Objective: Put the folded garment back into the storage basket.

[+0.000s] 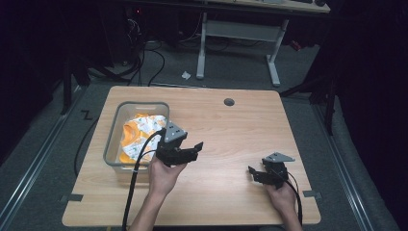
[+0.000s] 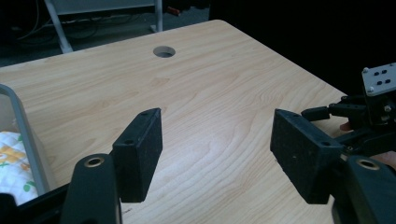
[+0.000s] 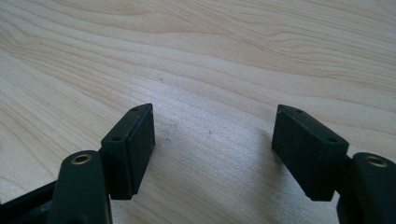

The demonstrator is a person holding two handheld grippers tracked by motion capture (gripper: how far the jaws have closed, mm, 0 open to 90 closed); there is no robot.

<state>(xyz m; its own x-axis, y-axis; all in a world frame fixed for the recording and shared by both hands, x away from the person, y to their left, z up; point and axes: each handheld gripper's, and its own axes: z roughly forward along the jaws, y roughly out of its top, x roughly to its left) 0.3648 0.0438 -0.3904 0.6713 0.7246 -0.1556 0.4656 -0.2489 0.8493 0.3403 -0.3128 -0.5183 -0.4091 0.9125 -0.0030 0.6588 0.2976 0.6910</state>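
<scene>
A grey plastic bin (image 1: 115,130) stands on the left part of the wooden table (image 1: 226,130). Inside it lies a crumpled white cloth with orange and green print (image 1: 139,132), whose corner also appears as cloth (image 2: 11,158) in the left gripper view. My left gripper (image 1: 190,149) hovers just right of the bin, open, with nothing between its jaws. In its own view the left gripper (image 2: 217,149) points across bare table toward the far right. My right gripper (image 1: 257,174) rests low near the front right, open and empty. Its own view has the right gripper (image 3: 215,135) over bare wood.
A round cable hole (image 1: 229,102) sits near the table's far edge, also seen as the hole (image 2: 164,51). Beyond the table stands a white-legged desk (image 1: 240,43) with cables on the floor. The other gripper (image 2: 369,116) appears at the right of the left gripper view.
</scene>
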